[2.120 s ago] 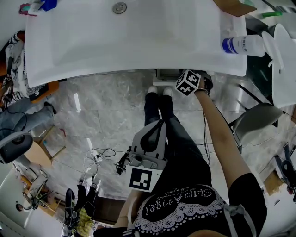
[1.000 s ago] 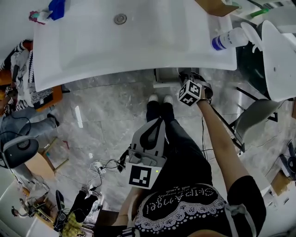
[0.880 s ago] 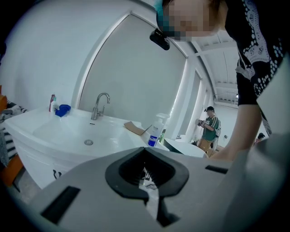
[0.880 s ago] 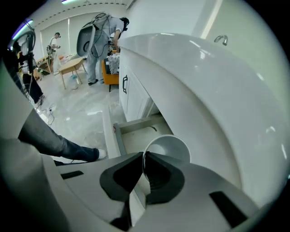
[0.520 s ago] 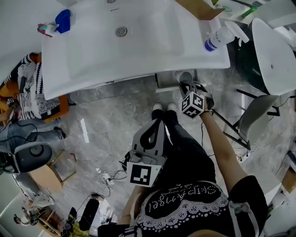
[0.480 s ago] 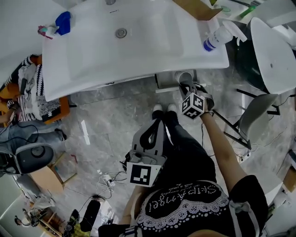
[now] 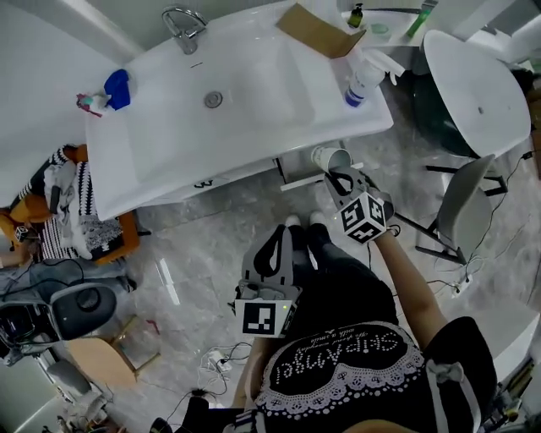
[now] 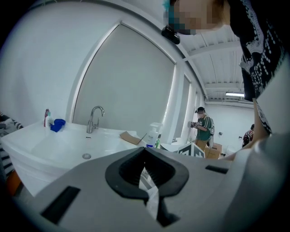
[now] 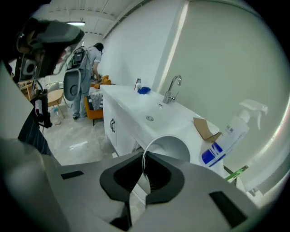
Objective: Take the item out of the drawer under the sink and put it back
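Observation:
A white paper cup [image 7: 330,157] lies tipped on its side in the air, just in front of the sink's [image 7: 161,161] front edge. My right gripper [image 7: 338,177] is shut on the cup's rim. In the right gripper view the cup [image 9: 174,147] opens toward the camera, with its thin rim pinched between the right gripper's [image 9: 144,170] pads. A grey drawer [image 7: 297,169] juts out under the sink behind the cup. My left gripper [image 7: 277,237] hangs over the person's legs, shut and holding nothing. In its own view the left gripper [image 8: 146,176] points toward the sink.
On the sink top stand a spray bottle [image 7: 360,79], a piece of cardboard [image 7: 312,30], a faucet [image 7: 181,25] and a blue item [image 7: 117,87]. A white round chair [image 7: 473,84] and a grey chair [image 7: 461,203] stand to the right. A person [image 8: 201,128] stands far off.
My right gripper has risen from under the sink's edge with the cup, which now shows in full. The head view has pulled back and up. The left gripper has barely shifted.

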Available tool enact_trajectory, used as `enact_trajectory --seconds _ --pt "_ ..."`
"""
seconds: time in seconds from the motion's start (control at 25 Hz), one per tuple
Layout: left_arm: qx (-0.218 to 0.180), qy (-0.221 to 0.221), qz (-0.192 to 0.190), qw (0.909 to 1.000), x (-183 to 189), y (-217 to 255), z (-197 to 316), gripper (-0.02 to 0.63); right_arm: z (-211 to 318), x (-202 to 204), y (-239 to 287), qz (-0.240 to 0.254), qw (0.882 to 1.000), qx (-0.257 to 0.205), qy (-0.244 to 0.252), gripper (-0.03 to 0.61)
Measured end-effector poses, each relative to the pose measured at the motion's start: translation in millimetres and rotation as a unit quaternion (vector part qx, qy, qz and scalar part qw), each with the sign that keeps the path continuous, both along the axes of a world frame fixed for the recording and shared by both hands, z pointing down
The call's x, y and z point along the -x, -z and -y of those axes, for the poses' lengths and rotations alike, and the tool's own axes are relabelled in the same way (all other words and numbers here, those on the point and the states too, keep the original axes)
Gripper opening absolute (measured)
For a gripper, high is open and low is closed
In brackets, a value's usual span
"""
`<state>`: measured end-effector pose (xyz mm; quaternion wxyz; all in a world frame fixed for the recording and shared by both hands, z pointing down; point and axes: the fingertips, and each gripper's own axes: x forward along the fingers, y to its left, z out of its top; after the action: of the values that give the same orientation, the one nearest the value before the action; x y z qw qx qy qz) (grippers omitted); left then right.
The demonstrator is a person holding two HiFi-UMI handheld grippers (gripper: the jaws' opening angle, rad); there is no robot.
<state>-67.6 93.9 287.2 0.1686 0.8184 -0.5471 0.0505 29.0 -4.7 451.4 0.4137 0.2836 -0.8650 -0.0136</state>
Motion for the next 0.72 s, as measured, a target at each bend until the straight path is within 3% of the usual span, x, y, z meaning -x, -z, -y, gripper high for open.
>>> enact_trajectory --seconds 0.16,0.36,0.72 --pt "-0.008 -0.014 -0.012 0.9998 -6.4 6.6 2.9 0.003 -4.4 -0.7 42.2 0.072 0.996 -0.010 -0.043 0.026" --pt "-0.023 -0.016 -0.011 0.9996 -7.2 18.0 10.0 0.003 -13.1 -1.2 85.9 0.176 0.980 -0.014 -0.090 0.026" --pt "-0.034 -0.027 0.004 0.9990 -11.5 24.8 14.0 0.003 -31.2 -12.3 153.6 0.274 0.953 -0.069 -0.110 0.026"
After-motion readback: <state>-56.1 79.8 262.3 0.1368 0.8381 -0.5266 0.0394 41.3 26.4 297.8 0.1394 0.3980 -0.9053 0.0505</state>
